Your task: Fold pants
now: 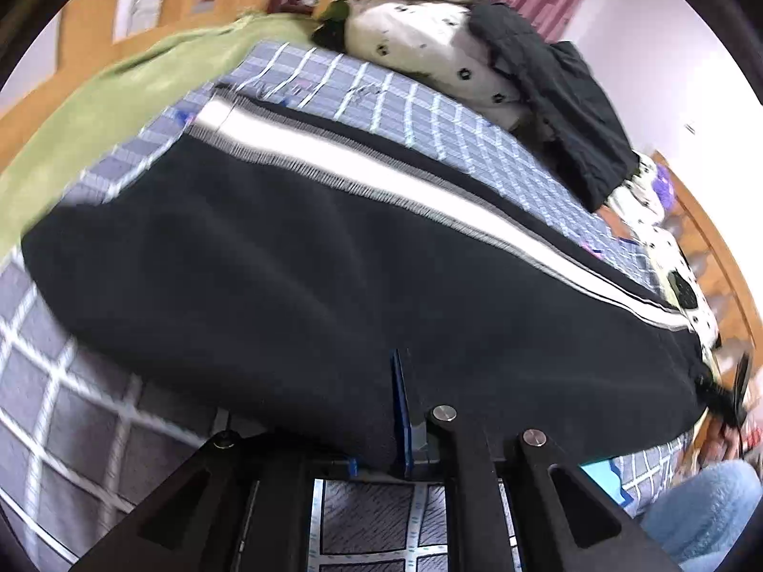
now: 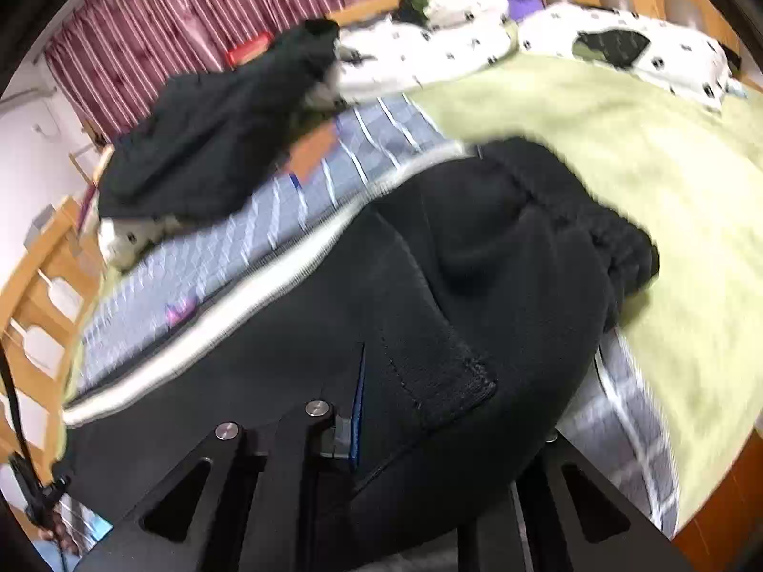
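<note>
1. On the bed (image 1: pixel 71 381), over a checked sheet, lie the black pants (image 1: pixel 286 276), a white stripe (image 1: pixel 334 162) running along their far edge.
2. At the left end, the left gripper (image 1: pixel 403 410) is clenched on the near edge of the pants; black cloth is pinched at its blue pads and bulges up in front of the lens.
3. From this gripper the pants stretch away and to both sides, their long axis running across the view, stripe side farthest off.
4. Toward the right end, the right gripper (image 2: pixel 357 405) is likewise clamped on the near edge, close to a pocket flap (image 2: pixel 443 372); the gathered waistband (image 2: pixel 596 238) lies ahead and to its right, resting on a green blanket (image 2: pixel 620 152).
5. Each hand holds its own part of the same near edge, so neither is nearer overall; the right is closer to the waist.
6. Judged from this, the coming move is carrying the near edge over toward the stripe side, both hands keeping level so the fold stays straight.
7. A dark garment (image 2: pixel 214 133) lies on the far side, clear of the pants.
</note>
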Demonstrator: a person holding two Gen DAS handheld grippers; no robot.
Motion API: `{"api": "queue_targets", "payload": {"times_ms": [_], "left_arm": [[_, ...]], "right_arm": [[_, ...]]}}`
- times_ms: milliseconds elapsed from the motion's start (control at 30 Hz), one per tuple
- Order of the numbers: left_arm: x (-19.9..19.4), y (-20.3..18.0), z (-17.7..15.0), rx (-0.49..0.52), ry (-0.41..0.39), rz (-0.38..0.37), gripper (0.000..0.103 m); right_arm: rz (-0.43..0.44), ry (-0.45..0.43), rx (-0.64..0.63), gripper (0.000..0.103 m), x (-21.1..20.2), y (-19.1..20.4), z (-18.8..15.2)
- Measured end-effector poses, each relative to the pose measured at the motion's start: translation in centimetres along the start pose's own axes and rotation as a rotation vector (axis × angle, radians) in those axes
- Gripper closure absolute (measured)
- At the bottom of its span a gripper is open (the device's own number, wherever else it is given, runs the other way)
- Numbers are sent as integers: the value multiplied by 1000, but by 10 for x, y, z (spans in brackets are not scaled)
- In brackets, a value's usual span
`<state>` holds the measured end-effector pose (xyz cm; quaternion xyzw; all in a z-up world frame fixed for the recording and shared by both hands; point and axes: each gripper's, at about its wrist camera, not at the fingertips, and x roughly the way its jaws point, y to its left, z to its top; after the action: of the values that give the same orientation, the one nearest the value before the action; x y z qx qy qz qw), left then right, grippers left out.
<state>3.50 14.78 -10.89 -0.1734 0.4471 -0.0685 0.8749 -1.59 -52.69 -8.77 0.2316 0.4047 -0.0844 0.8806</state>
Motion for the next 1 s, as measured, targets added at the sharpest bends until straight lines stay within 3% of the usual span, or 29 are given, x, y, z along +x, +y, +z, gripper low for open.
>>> {"api": "queue_targets", "payload": {"times_ms": [33, 67, 133, 167, 200, 300, 500, 533, 567, 600, 633, 700, 767, 867, 933, 1000], "left_arm": [[4, 0, 2, -18, 2, 7, 85], [5, 1, -1, -36, 3, 23, 72], [-2, 0, -2, -35, 3, 110, 53], [-9, -2, -4, -14, -5, 140, 44], [-16, 0, -8, 2, -18, 160, 42], [-36, 5, -17, 27, -61, 217, 38], [-63, 16, -22, -6, -98, 279, 36], [-65, 14, -19, -1, -111, 293, 36], [-70, 13, -17, 4, -131, 300, 36], [-74, 10, -13, 10, -154, 292, 36], [-78, 7, -9, 21, -178, 269, 36], [-82, 4, -3, 47, -210, 240, 35], [-77, -2, 10, 71, -223, 247, 33], [-60, -4, 32, 88, -221, 261, 33], [-49, -2, 46, 89, -216, 292, 33], [-37, 4, 64, 88, -203, 329, 33]], "right_arm": [[-20, 14, -8, 83, 8, -3, -6], [-47, 22, -19, 73, 13, -8, -14], [-52, -10, -35, 68, 7, -15, -20], [-53, -30, -29, 57, -1, -18, -21], [-71, -61, -10, 43, -11, -23, -20], [-87, -168, 58, 30, -26, -40, -11], [-45, -95, 314, 31, 18, -76, 24], [-68, -103, 327, 37, 22, -73, 32], [-115, -114, 308, 56, 23, -68, 40], [-130, -137, 218, 66, 17, -59, 53], [-118, -174, 149, 67, 8, -53, 62], [-57, -261, 70, 67, -17, -47, 79], [-32, -244, 87, 64, -20, -52, 89], [-144, -130, 54, 47, -1, -55, 88], [-240, -44, 8, 46, 8, -57, 75], [-292, -30, -24, 46, 5, -59, 60]]}}
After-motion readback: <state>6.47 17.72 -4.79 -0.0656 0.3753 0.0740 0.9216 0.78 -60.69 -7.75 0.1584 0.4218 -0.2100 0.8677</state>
